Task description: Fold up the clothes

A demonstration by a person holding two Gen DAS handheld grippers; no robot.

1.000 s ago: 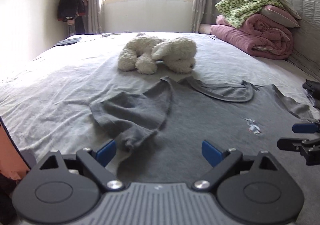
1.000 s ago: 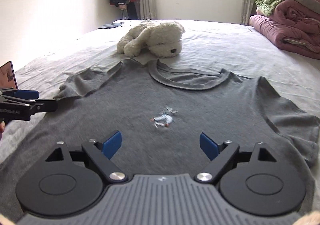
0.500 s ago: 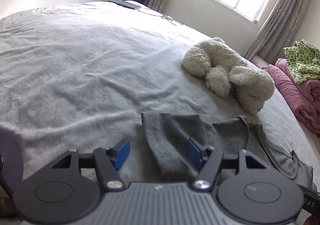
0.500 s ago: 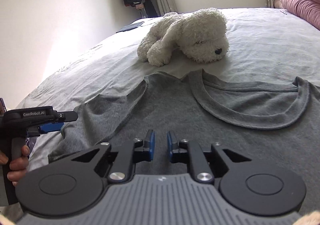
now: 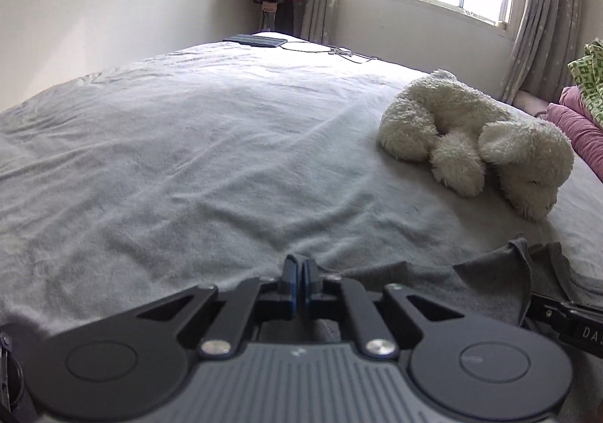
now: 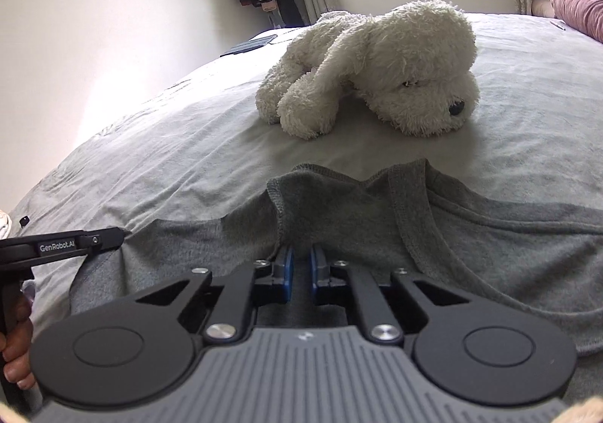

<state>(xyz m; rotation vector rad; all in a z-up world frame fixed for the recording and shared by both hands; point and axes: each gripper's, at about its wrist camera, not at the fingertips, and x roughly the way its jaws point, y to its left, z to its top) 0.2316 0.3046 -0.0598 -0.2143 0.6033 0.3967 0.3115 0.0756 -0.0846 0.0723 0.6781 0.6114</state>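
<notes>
A: Left wrist view first. Any writing?

B: Only white letters "DA" on a black bar at the right edge; that is the right tongs, and the rest is cut off. The left tongs are clenched, blue pads nearly together, at the left border of the grey T-shirt. The pinch itself is hidden, so I cannot tell how much cloth they hold.

A: And around them?

B: The shirt lies on the bed, to the right of the tongs. A white plush dog rests well ahead and right. A dark flat case sits far ahead.

A: Right wrist view?

B: "GenRobot.AI" reads on the left tongs at the left, tip touching the T-shirt sleeve. The right tongs are clamped on a fold of shirt beside the collar. The plush dog lies straight ahead on the bed, apart from the shirt.
</notes>
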